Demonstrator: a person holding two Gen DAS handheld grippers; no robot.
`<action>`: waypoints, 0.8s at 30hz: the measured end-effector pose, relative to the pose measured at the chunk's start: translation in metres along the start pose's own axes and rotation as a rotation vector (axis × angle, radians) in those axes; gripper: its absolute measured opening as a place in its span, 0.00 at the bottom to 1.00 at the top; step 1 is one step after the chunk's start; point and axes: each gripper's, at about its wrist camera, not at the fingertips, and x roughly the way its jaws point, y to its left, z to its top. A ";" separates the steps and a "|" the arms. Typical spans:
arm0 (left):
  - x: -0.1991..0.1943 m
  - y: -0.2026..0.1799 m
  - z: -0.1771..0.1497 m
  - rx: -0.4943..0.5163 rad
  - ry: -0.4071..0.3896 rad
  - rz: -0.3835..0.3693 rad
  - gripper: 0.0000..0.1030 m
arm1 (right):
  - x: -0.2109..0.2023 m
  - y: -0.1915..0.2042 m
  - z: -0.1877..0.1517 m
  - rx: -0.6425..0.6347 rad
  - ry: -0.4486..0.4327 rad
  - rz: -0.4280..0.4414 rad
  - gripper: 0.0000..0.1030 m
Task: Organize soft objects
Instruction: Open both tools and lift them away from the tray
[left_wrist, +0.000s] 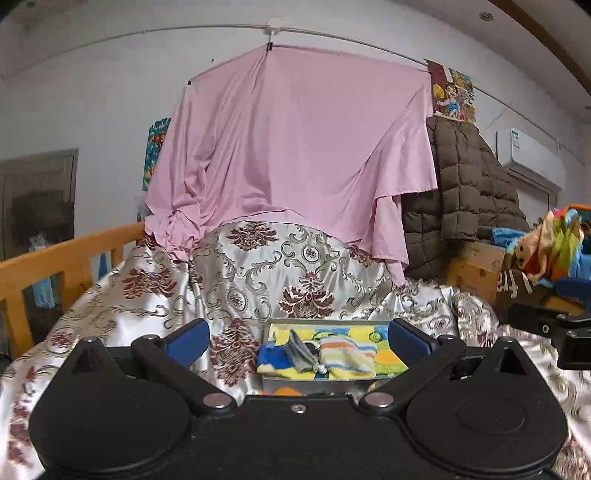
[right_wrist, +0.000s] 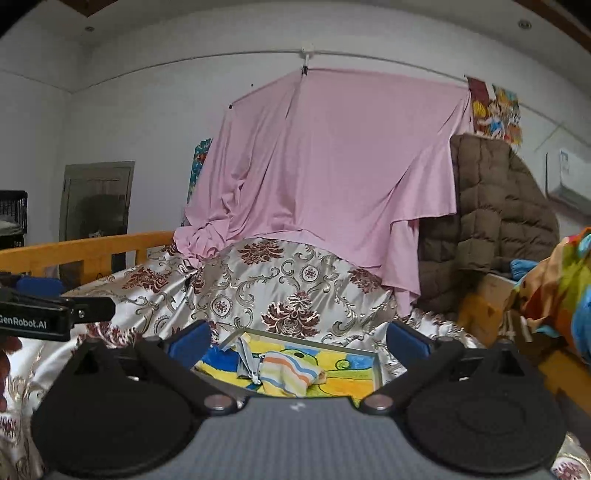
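Both grippers hover low over the bed with their blue-padded fingers spread wide and nothing between them. Ahead of the left gripper (left_wrist: 298, 338), slightly toward its right finger, sits a shallow grey tray (left_wrist: 380, 376) on the bedspread. Its bottom is covered by a bright yellow, blue and green patterned cloth (left_wrist: 388, 356). On that cloth lie a pastel striped sock (left_wrist: 345, 356) and, touching its left side, a folded grey sock (left_wrist: 301, 354). Seen from the right gripper (right_wrist: 298, 338), the same tray (right_wrist: 377, 363) lies straight ahead between the fingers, with the striped sock (right_wrist: 290, 374) near the middle and the grey sock (right_wrist: 245, 360) just left of it. Off to this gripper's left the other gripper's black body shows side-on.

Beyond the tray the satin floral bedspread (left_wrist: 258, 273) rises in a mound. Farther back a pink sheet (left_wrist: 295, 147) hangs from a wall line, with a brown quilted jacket (left_wrist: 465, 192) to its right and a wooden bed rail (left_wrist: 66, 254) to the left. Colourful fabrics (left_wrist: 557, 243) pile at far right.
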 end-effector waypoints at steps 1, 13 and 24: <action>-0.006 0.000 -0.004 0.009 0.006 -0.002 0.99 | -0.007 0.003 -0.003 -0.007 -0.002 -0.001 1.00; -0.011 0.005 -0.054 0.111 0.154 -0.024 0.99 | -0.026 0.029 -0.065 -0.085 0.120 0.039 1.00; 0.037 0.009 -0.083 0.224 0.384 -0.075 0.99 | 0.004 0.043 -0.104 -0.144 0.296 0.110 1.00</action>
